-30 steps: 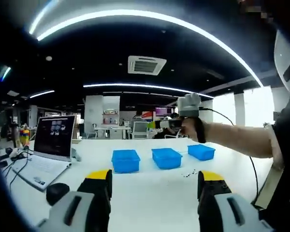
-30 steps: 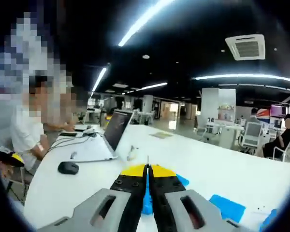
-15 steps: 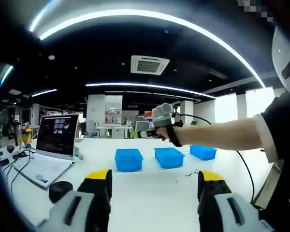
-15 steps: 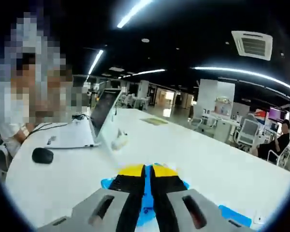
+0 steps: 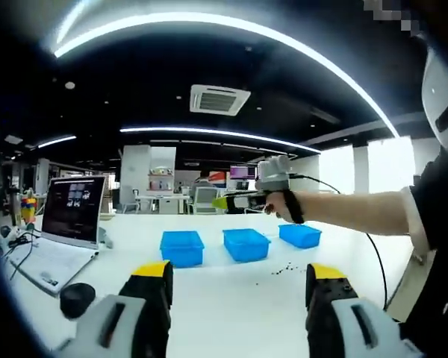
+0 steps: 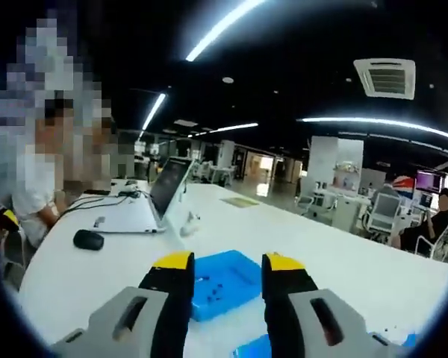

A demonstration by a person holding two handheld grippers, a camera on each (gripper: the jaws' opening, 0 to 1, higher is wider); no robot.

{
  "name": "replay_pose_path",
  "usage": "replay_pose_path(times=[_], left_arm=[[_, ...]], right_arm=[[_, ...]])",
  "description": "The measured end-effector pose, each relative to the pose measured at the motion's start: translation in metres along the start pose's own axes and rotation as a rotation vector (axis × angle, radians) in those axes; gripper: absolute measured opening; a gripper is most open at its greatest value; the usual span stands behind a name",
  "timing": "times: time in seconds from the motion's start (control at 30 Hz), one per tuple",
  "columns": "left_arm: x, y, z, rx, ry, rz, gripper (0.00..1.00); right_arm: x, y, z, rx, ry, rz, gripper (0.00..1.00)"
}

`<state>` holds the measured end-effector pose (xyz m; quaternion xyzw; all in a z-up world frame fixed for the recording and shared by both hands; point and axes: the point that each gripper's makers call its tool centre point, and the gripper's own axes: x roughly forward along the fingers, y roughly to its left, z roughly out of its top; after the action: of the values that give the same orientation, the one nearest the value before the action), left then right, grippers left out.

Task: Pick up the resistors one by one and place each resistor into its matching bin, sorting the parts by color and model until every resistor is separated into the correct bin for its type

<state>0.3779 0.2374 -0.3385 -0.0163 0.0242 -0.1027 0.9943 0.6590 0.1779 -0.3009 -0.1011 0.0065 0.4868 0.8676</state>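
Above blue bin point(image 6: 222, 283), parted right tongs point(image 6: 228, 272).

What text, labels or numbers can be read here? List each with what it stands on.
None can be read.
Laptop screen: small bright patches, too blurred to read.
Blue bins: no labels visible.
Left tool and right tool: no markings visible.

Long ceiling light strips point(image 5: 209, 22) gave the brightest light and curved hard under fisheye distortion. The ceiling between them stayed dark. The white surface point(image 5: 231, 298) was evenly lit, with faint shadows. Windows point(image 5: 373, 168) at the far right glared white. Distant office furniture looked soft, and the right hand-held gripper point(image 6: 228, 272) showed slight blur.
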Motion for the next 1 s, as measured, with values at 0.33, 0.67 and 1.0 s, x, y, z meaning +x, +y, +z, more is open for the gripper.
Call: replay_pose_path(times=[0.33,0.67,1.0], left_arm=[[0.029,-0.020,-0.001,-0.018,-0.009,-0.097,0.73],[0.042,-0.040,-0.004,-0.004,0.008,-0.169,0.73],[0.044,-0.047,-0.013,0.011,0.043,-0.200,0.73]], right_arm=[[-0.164,-0.011,-0.025,0.059,-0.063,-0.135,0.36],[-0.306,0.013,-0.068,0.145,-0.045,-0.305,0.34],[-0.339,0.038,-0.091,0.114,0.063,-0.276,0.33]])
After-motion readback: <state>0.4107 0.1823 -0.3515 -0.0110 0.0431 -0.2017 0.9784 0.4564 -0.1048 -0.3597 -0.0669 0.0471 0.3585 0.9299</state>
